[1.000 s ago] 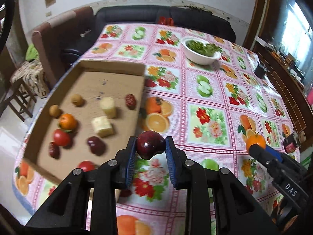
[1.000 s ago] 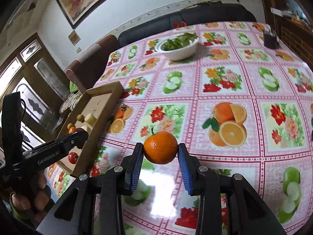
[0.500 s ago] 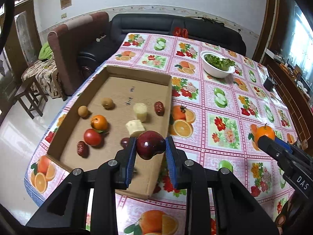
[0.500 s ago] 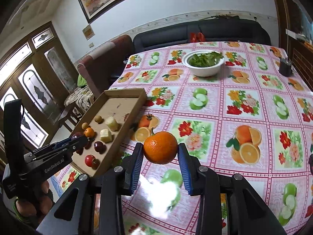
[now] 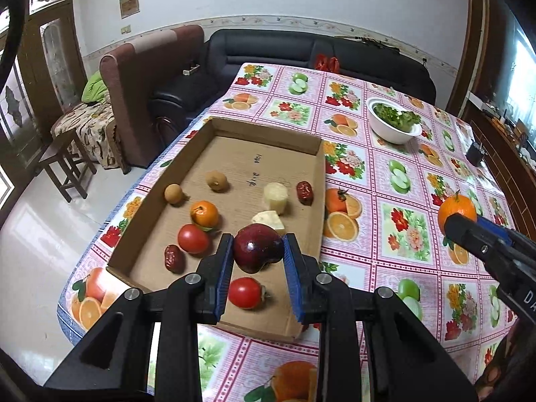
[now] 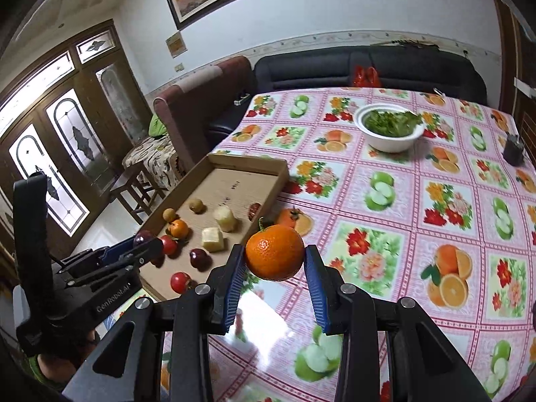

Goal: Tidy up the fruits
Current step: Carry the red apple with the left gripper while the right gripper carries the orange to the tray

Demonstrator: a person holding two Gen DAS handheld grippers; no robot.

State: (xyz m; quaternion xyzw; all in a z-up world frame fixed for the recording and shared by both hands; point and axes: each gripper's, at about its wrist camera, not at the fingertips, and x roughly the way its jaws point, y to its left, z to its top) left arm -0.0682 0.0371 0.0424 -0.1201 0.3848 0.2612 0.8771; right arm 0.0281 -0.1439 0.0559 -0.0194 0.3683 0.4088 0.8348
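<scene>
Currently the left claw [image 5: 258,258] is gripping a dark red apple [image 5: 258,248] between its blue pads, holding it in the air above the near end of the cardboard tray [image 5: 264,132], which is sitting at the left edge of the tabletop [image 5: 402,181]. The right claw [image 6: 274,269] is clamping an orange [image 6: 274,251] and holding it above the tabletop, just beyond the tray's right wall. The tray is already carrying several small fruits, and a red tomato [image 5: 246,292] is lying directly beneath the apple. The main risk is that a release from this height is likely to drop the apple onto the tomato, bruising it or sending either fruit rolling toward the low near wall. A second risk concerns the orange: both pads are contacting a round, smooth skin near its widest part, so a sideways swing could let it slip. The two claws are also converging on one tray, so a collision is possible.
</scene>
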